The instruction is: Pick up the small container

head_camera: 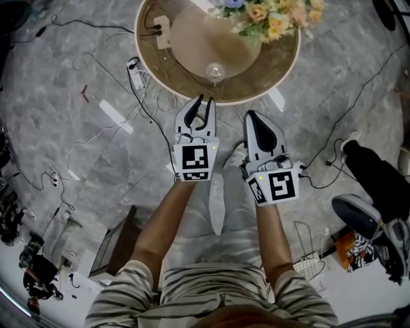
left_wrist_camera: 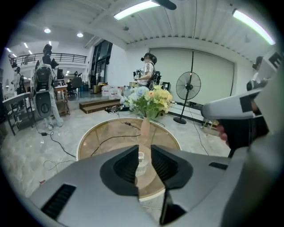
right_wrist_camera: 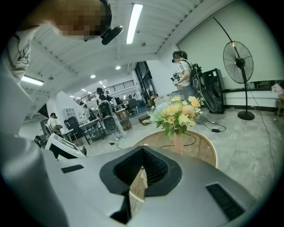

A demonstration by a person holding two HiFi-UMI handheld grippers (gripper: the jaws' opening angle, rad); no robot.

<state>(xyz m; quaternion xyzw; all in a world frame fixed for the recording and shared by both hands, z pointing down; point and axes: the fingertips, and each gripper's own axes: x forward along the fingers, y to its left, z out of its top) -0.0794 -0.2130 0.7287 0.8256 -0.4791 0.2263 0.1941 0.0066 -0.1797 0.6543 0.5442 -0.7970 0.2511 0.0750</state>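
The small clear container (head_camera: 214, 70) stands on the round glass table (head_camera: 282, 77), near its front edge. My left gripper (head_camera: 204, 102) hovers just short of that edge, a little to the container's left, its jaws a narrow gap apart with nothing between them. In the left gripper view the container (left_wrist_camera: 141, 157) shows through the gap between the left gripper's (left_wrist_camera: 144, 148) jaws, farther off on the table. My right gripper (head_camera: 250, 116) is shut and empty, off to the right below the table rim; in its own view the right gripper's (right_wrist_camera: 141, 149) tips meet.
A vase of yellow and white flowers (head_camera: 272, 16) stands at the table's far side, with a power strip (head_camera: 161, 32) and cable on the glass. Another power strip (head_camera: 134, 75) and loose cables lie on the marble floor at left. A standing fan (left_wrist_camera: 188, 86) and people are beyond.
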